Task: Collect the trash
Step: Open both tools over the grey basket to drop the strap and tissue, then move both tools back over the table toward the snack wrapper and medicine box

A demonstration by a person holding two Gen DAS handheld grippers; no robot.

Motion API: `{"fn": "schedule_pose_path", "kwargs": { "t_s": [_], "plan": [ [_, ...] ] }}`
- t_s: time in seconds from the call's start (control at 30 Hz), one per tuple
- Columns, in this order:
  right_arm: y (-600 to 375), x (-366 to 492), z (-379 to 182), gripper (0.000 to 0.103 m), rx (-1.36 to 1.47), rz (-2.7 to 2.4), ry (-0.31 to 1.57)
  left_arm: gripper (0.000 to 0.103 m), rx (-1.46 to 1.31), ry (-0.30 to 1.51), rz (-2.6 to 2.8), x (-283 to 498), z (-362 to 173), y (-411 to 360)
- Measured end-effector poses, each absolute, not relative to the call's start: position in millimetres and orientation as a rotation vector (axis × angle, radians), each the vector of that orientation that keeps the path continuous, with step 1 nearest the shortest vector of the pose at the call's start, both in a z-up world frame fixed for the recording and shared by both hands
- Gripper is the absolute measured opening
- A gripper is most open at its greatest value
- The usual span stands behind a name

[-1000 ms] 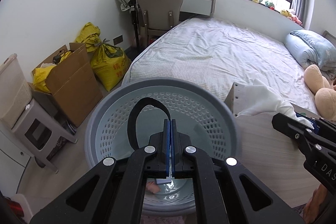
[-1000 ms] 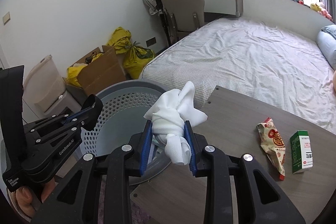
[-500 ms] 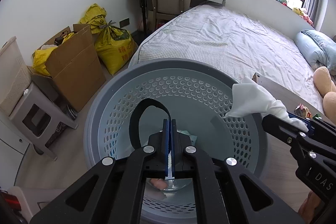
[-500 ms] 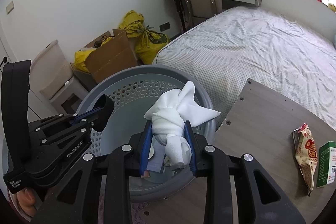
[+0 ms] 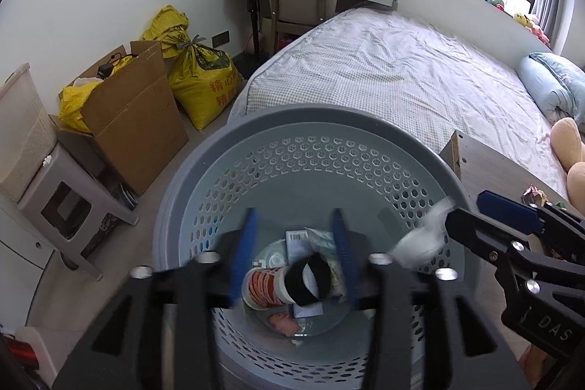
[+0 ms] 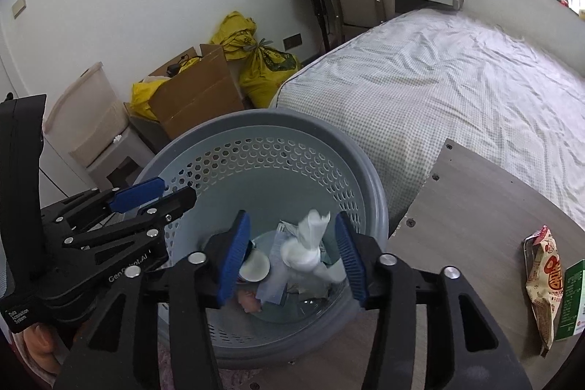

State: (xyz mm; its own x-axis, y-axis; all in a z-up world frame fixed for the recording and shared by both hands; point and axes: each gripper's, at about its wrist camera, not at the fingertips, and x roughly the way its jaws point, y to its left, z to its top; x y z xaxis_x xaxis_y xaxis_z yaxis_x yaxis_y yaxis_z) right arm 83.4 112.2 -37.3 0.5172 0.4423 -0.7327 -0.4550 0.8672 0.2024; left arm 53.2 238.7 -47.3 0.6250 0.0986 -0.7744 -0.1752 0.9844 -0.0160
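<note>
left wrist: down into basket (image 5: 204,152) (close) | right wrist: same basket, bed (image 6: 438,79) shared

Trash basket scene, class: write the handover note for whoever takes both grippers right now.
Left gripper: open, empty, above the basket.
Right gripper: open, white wad just let go, blurred, dropping in.
Done: black loop, cup and papers in the basket.
Left: snack packet and green carton on the table.
</note>
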Motion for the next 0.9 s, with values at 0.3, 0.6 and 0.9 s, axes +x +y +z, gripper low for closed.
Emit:
{"fn": "schedule_pose_path", "kwargs": {
  "t_s": [0.3,0.6,0.9],
  "plan": [
    [110,82,-35,0.057,-0.018,0.523,0.870,0.065,-0.086,0.863,0.195,47,-42,241],
    [107,77,-32,0.063,-0.028,0.502,0.852,0.071,-0.073,0.853,0.226,42,-38,239],
    [97,68,-25,0.071,-0.021,0.477,0.831,0.075,-0.080,0.836,0.232,34,-29,237]
  ]
}}
